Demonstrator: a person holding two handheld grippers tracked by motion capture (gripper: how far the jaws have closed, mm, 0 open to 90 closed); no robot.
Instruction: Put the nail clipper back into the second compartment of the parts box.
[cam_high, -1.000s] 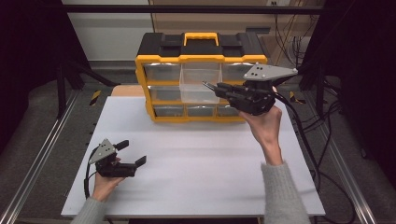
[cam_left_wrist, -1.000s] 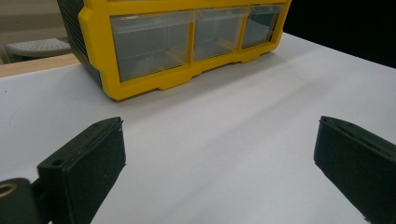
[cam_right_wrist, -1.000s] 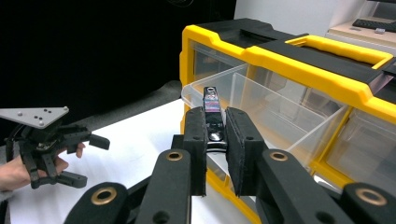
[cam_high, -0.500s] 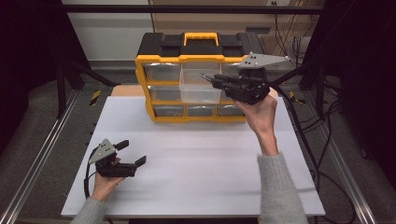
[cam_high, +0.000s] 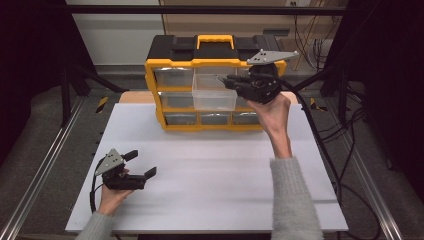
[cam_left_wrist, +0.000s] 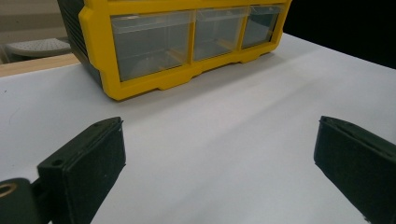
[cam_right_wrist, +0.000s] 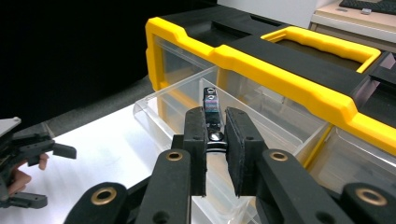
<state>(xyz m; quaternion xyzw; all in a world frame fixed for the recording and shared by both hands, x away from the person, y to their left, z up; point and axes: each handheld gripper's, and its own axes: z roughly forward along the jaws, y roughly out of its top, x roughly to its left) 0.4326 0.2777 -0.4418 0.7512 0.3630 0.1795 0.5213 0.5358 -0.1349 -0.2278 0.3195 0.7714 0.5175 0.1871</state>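
Note:
A yellow and black drawer cabinet (cam_high: 215, 50) stands at the back of the white table; one clear drawer (cam_high: 214, 92) in its upper middle is pulled out. My right gripper (cam_high: 222, 80) hovers over that drawer, shut on a small slim dark piece (cam_right_wrist: 211, 112) with a shiny end that sticks up between the pads above the open drawer (cam_right_wrist: 159, 105). My left gripper (cam_high: 142, 162) rests on the table near the front left, open, with nothing between its fingers (cam_left_wrist: 84, 158). It faces the cabinet's bottom row of drawers (cam_left_wrist: 154, 46).
The white tabletop (cam_high: 215, 170) lies bare between the hands. Metal rails (cam_high: 45, 165) run along both sides, and cables (cam_high: 325, 150) trail at the right. The cabinet's yellow handle (cam_right_wrist: 322, 44) lies flat on its black lid.
The right gripper has moved back toward the cabinet with the small piece in it and now stands over the pulled-out drawer. The left gripper has stayed put.

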